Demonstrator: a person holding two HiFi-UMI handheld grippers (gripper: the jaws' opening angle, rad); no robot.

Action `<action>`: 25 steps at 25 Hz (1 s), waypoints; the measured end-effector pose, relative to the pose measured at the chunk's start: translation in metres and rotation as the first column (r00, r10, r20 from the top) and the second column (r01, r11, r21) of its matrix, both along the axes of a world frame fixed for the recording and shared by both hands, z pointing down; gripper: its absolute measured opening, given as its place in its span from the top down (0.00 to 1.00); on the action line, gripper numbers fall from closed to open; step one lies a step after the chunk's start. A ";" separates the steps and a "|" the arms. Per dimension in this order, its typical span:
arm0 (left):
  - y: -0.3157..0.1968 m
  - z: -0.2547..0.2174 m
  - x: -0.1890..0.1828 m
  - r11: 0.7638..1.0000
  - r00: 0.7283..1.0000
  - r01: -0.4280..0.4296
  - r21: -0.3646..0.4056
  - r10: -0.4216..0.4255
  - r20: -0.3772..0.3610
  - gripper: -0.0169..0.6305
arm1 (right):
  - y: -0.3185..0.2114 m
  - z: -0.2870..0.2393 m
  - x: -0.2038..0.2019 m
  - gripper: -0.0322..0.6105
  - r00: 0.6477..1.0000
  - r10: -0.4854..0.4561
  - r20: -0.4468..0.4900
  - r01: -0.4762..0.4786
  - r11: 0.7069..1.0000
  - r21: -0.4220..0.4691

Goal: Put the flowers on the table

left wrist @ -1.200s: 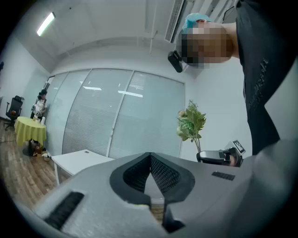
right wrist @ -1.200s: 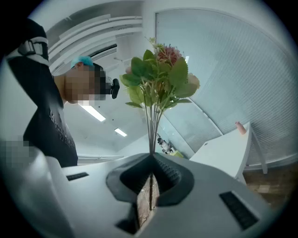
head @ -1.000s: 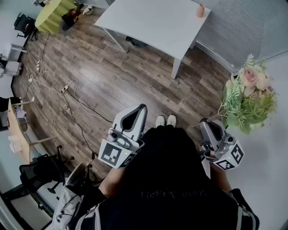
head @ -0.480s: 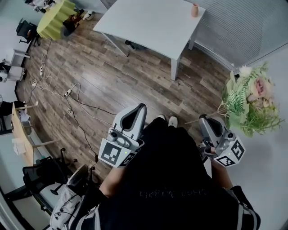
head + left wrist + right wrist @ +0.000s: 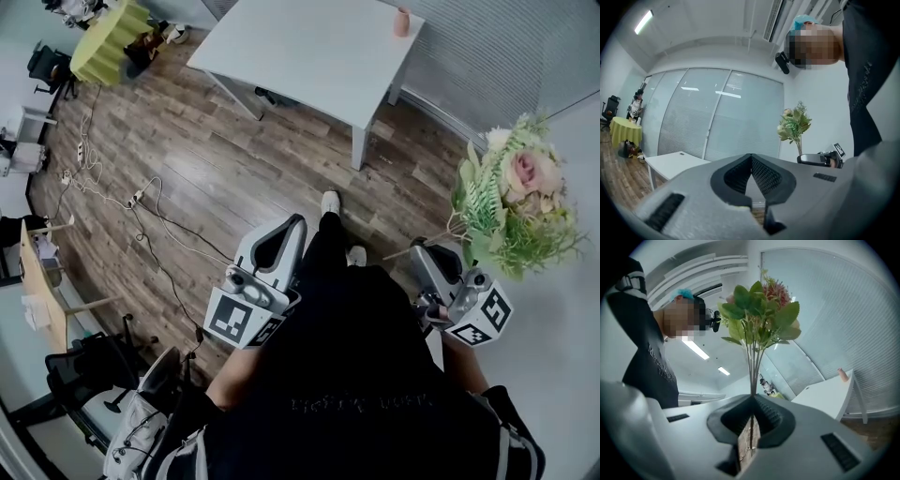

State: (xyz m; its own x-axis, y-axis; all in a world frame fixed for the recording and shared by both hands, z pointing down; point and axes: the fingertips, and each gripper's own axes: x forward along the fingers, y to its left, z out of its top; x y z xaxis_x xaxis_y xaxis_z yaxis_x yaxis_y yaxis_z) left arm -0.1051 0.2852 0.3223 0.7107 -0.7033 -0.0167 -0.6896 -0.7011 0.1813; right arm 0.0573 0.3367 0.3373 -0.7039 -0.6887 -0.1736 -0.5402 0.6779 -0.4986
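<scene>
The right tongs (image 5: pixel 429 255) are clamped on the thin stems (image 5: pixel 753 373) of the flowers (image 5: pixel 514 204), gripping them low down so that the leafy, pink-bloomed head stands above the jaws, tilted out to the person's right. In the right gripper view the stems run as 1 tight bundle straight up out of the closed pads, with a short length hanging below them. The left tongs (image 5: pixel 292 229) are shut on nothing, pads meeting, held in front of the body. The white tabletop (image 5: pixel 309 47) lies well apart, across the wooden floor (image 5: pixel 187 169), bare except for a small pinkish cup (image 5: pixel 401 21) near 1 corner. The bunch is probably light but top-heavy: all the bulk sits far from the grip, so the head is likely to sway and lever the slender stems round between the pads if swung fast. The stems look bendy and narrow, so the hold belongs where it is now, on the gathered bundle rather than any single stalk, and never on the blooms or leaves, which would crush or slip. A firm squeeze seems safe; a loose one risks stems fanning apart.
</scene>
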 end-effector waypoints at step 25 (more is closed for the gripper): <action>-0.150 0.009 -0.021 0.998 0.999 -0.037 -0.057 0.036 -0.018 0.95 | -0.145 -0.007 -0.033 0.89 1.000 -0.003 -0.031 0.001 0.998 -0.056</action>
State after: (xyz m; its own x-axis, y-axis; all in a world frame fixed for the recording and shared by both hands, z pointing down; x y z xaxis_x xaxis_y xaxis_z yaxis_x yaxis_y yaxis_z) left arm -0.1260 0.1354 0.3313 0.7362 -0.6767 0.0106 -0.6599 -0.7143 0.2331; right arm 0.0243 0.1917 0.3299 -0.7098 -0.6953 -0.1130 -0.5544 0.6504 -0.5192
